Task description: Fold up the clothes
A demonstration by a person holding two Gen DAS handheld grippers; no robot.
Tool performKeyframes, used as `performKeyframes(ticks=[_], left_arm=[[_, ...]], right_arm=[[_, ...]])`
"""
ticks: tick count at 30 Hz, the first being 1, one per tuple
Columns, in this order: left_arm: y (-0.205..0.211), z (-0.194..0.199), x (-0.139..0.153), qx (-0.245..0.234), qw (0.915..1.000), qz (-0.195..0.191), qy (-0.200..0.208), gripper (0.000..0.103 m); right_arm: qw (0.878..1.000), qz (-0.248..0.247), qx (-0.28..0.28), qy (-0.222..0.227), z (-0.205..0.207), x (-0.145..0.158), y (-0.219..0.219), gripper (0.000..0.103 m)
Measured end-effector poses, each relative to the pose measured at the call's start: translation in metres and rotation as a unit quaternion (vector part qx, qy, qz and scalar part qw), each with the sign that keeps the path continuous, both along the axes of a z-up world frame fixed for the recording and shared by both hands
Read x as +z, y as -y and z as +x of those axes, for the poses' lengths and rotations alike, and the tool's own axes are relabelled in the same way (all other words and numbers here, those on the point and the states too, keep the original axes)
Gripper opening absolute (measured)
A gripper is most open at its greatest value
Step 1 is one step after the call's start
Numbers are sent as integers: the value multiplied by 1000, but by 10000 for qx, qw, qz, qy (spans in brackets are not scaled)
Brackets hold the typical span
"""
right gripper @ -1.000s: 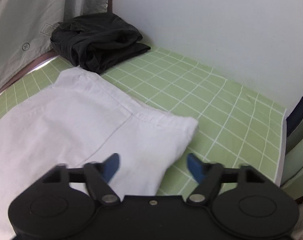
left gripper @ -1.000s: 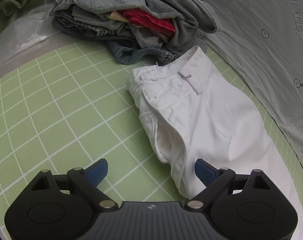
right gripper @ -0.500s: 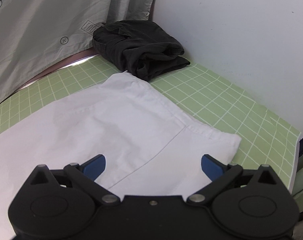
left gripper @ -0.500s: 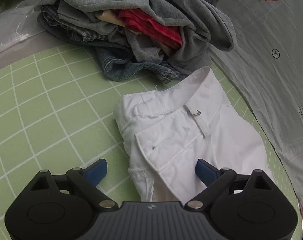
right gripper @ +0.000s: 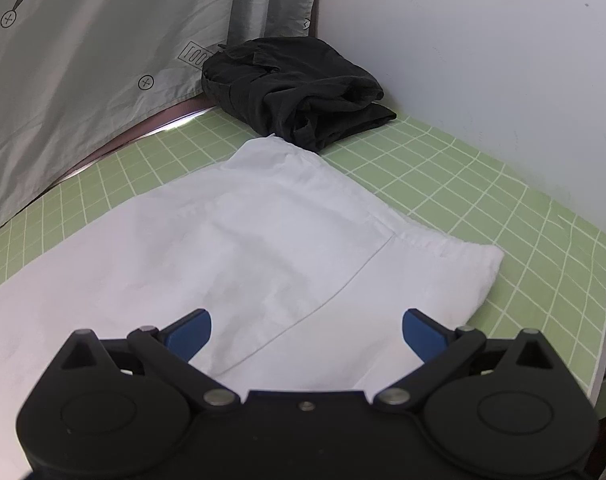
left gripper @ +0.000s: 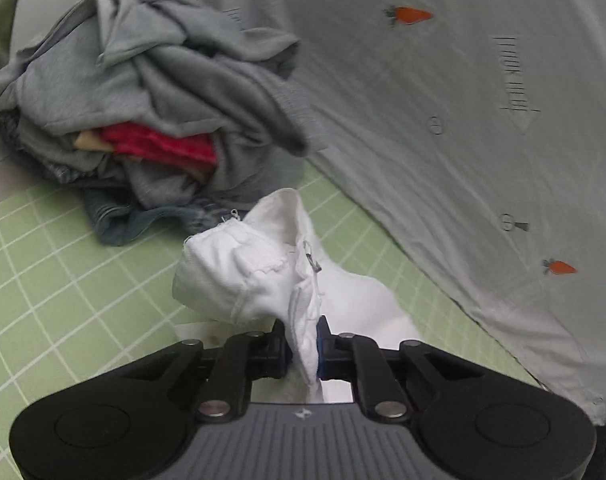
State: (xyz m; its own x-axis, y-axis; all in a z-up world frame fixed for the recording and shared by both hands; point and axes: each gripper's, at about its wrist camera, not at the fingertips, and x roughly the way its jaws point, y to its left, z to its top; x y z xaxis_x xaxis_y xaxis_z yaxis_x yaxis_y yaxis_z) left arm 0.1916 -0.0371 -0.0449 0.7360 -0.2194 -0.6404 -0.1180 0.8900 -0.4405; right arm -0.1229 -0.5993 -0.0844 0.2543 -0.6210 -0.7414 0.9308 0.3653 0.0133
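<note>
White trousers (right gripper: 263,240) lie flat on the green grid mat (right gripper: 463,184). In the left wrist view my left gripper (left gripper: 303,344) is shut on the bunched waistband end of the white trousers (left gripper: 243,276) and holds it lifted off the mat (left gripper: 63,280). In the right wrist view my right gripper (right gripper: 307,326) is open and empty, hovering just above the leg end of the trousers, with the hem ahead of it.
A pile of unfolded grey, red and denim clothes (left gripper: 151,120) sits at the mat's far left. A folded black garment (right gripper: 299,92) lies in the far corner by the white wall. A grey printed sheet (left gripper: 463,120) hangs along the back edge.
My left gripper has closed on the trousers' waistband and lifted it off the mat. My right gripper has drawn back a little over the leg end and stays open.
</note>
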Motion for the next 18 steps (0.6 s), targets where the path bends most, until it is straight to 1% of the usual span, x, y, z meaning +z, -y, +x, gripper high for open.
performKeyframes(ticks=[2, 4, 5, 7, 9, 10, 12, 13, 14, 15, 16, 17, 18], left_arm=[[25, -6, 17, -414, 9989, 53, 213, 12], [53, -14, 28, -847, 9957, 141, 333, 12], [68, -19, 31, -1080, 9933, 172, 376, 11], [97, -29, 28, -1528, 9875, 167, 355, 11], [125, -39, 18, -1934, 9807, 238, 188, 11], [140, -44, 9, -2127, 9766, 327, 40, 11], [161, -49, -12, -2345, 9706, 445, -326, 12], [171, -51, -26, -2459, 9659, 538, -612, 14], [178, -52, -38, -2503, 9623, 668, -830, 18], [185, -53, -48, -2543, 9582, 802, -1035, 18], [190, -55, -54, -2562, 9550, 971, -1138, 18], [195, -57, -55, -2624, 9521, 1116, -1105, 19], [199, -60, -56, -2686, 9492, 1244, -1072, 24]], right_arm=[[10000, 51, -16, 59, -3, -5, 1, 103], [9998, 130, -52, 147, -6, -10, 2, 103], [9997, 169, -64, 191, -8, -13, 2, 103], [9994, 218, -79, 239, -11, -18, 3, 103], [9992, 258, -93, 275, -14, -23, 3, 103], [9991, 278, -108, 293, -16, -24, 4, 103], [9988, 320, -148, 327, -21, -28, 7, 103], [9987, 341, -180, 345, -24, -29, 9, 103], [9985, 362, -217, 361, -27, -31, 11, 103], [9983, 381, -249, 371, -30, -32, 12, 103], [9981, 396, -278, 370, -33, -33, 14, 103], [9980, 408, -310, 366, -35, -35, 16, 103], [9978, 426, -344, 366, -38, -36, 17, 103]])
